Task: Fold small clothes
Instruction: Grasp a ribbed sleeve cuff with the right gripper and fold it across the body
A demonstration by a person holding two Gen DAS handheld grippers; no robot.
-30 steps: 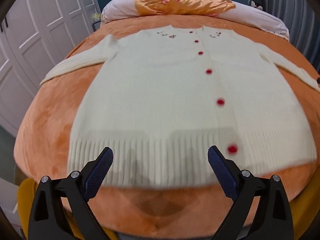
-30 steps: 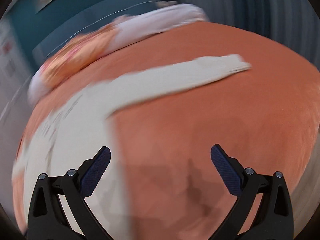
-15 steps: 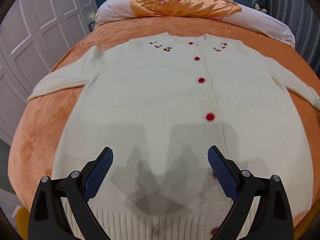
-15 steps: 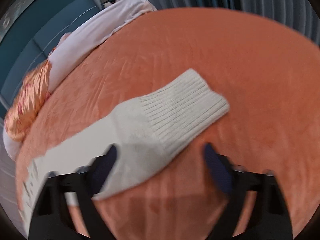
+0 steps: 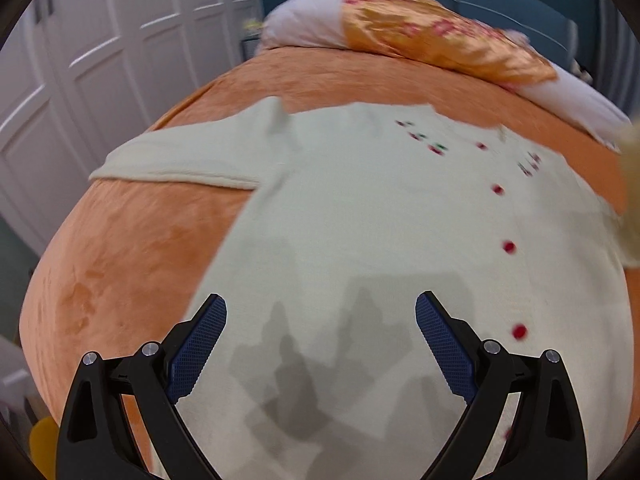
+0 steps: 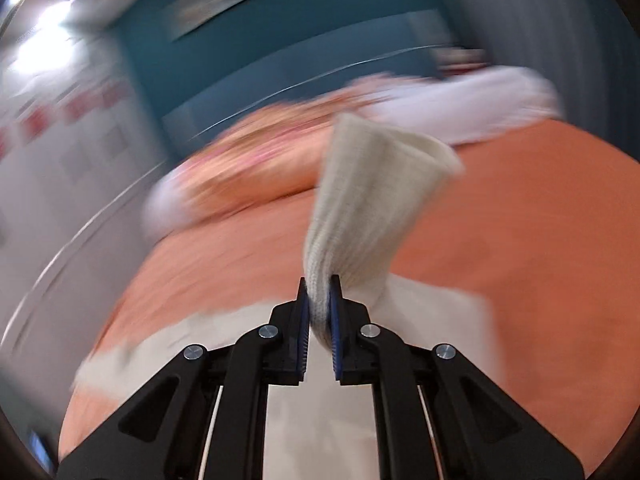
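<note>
The left gripper [image 5: 321, 322] points steeply down with its jaws wide apart and nothing between them, just above the body of the cream cardigan [image 5: 360, 216], which lies flat on the orange bed cover [image 5: 132, 252]. The right gripper [image 6: 319, 306] has just been closing and now pinches the ribbed cuff [image 6: 376, 188] of a sleeve, which stands up in front of its fingers. Beyond both tools lie a white pillow [image 5: 304, 28] and an orange flowered cloth [image 5: 436, 44]; white wardrobe doors [image 5: 100, 60] stand left of the left gripper.
</note>
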